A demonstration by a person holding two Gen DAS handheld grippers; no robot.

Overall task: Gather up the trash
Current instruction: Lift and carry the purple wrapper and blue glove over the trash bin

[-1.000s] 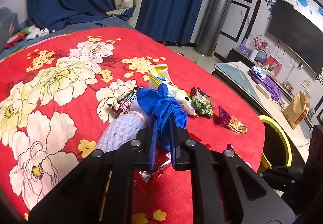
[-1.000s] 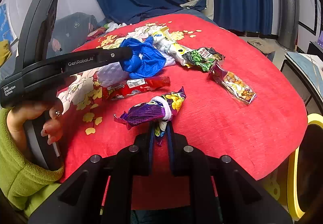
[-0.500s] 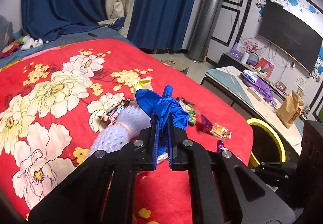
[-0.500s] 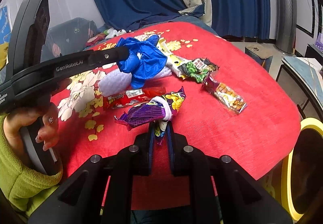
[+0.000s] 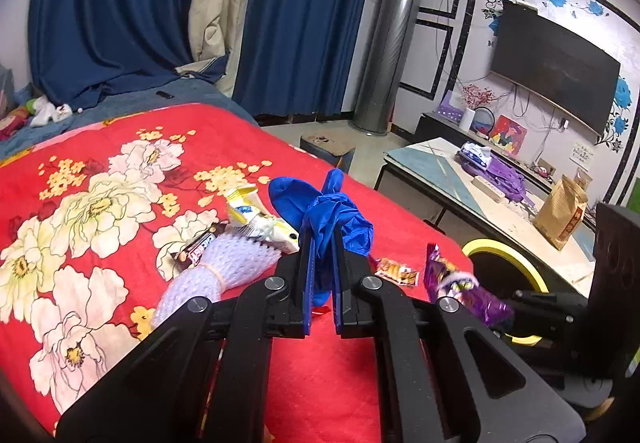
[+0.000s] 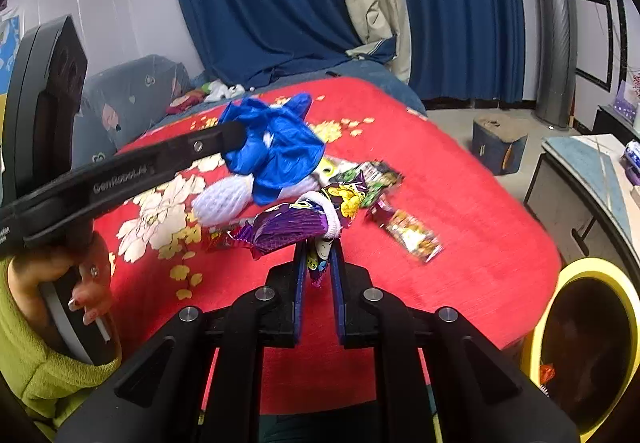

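My left gripper (image 5: 322, 243) is shut on a crumpled blue plastic bag (image 5: 320, 211), which hangs clear above the red floral cloth (image 5: 120, 147). In the right wrist view the same left gripper (image 6: 236, 135) reaches in from the left with the blue bag (image 6: 276, 151). My right gripper (image 6: 319, 255) is shut on a purple snack wrapper (image 6: 296, 223), lifted off the cloth; that purple wrapper (image 5: 460, 283) also shows low on the right in the left wrist view. A white foam net (image 5: 216, 267), a chocolate bar wrapper (image 5: 198, 249), a yellow-white wrapper (image 5: 256, 219) and an orange packet (image 6: 412, 233) lie on the cloth.
A yellow-rimmed bin (image 6: 592, 343) stands below the cloth's right edge. A green wrapper (image 6: 372, 183) and a red wrapper (image 6: 220, 239) lie near the foam net. A low table (image 5: 440, 171) with clutter and a box (image 6: 496, 147) on the floor are to the right.
Both grippers have risen with their loads. The blue bag has come up off the pile, and the purple wrapper has lifted off the cloth.
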